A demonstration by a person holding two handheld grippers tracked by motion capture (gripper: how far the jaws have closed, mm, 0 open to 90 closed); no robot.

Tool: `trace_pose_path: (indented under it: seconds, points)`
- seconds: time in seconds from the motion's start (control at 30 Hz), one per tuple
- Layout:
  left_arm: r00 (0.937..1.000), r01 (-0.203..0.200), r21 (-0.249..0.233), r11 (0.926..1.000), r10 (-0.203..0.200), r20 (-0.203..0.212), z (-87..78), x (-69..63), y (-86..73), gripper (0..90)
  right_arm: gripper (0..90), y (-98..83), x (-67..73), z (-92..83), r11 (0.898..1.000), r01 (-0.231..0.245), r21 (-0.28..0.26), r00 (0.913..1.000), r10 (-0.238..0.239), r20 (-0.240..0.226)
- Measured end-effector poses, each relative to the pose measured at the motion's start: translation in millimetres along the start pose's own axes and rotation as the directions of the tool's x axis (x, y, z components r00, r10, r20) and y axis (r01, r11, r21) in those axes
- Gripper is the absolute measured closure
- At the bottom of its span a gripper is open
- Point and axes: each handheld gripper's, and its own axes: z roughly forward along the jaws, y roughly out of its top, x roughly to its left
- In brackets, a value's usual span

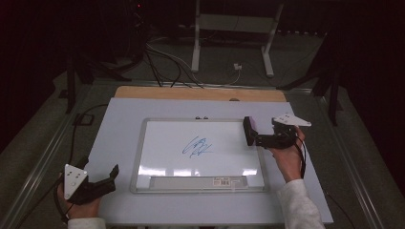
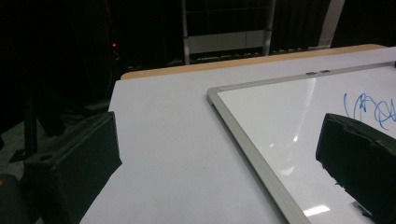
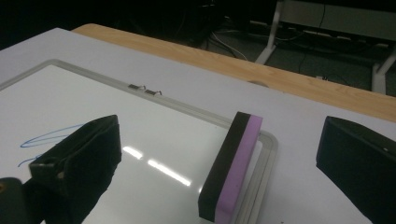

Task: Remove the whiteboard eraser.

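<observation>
Right tool point(image 1: 258, 138): wide open, gripping nothing. Between its jaws, touching neither: black-and-purple eraser point(image 3: 231, 168), upright on its long edge, on the right frame of the whiteboard point(image 1: 138, 157). Beyond the eraser, on the far side from the tool: blue scribble point(image 1: 197, 147) mid-board.

Left tool point(image 1: 99, 167): likewise open and empty, low over the white counter point(image 1: 119, 114), well apart from the eraser. Just beside its right jaw: the whiteboard's left frame, with the scribble past that jaw's tip in the left gripper view.
</observation>
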Motion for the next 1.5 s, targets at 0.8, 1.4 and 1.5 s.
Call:
trace_pose_path:
  seconds: [0.8, 1.4, 1.5]
  points:
    - [0.9999, 0.014, 0.005, 0.9999, -0.014, 0.006, 1.3, 0.1, -2.5, 0.5, 0.2, 0.2, -25.8, 35.0, 0.996, -0.073, 0.055, 0.9971, 0.072, 0.025]
    - [0.9998, 0.019, 0.009, 0.9998, -0.019, 0.007, 2.0, 0.7, -3.4, 0.5, 4.1, 3.3, -37.8, 58.2, 0.983, -0.13, 0.127, 0.9914, 0.129, 0.017]
    - [0.9998, 0.018, 0.011, 0.9998, -0.018, 0.007, 2.1, 0.8, -3.5, 0.5, 8.0, 1.2, -40.0, 62.3, 0.977, -0.154, 0.148, 0.988, 0.154, 0.012]
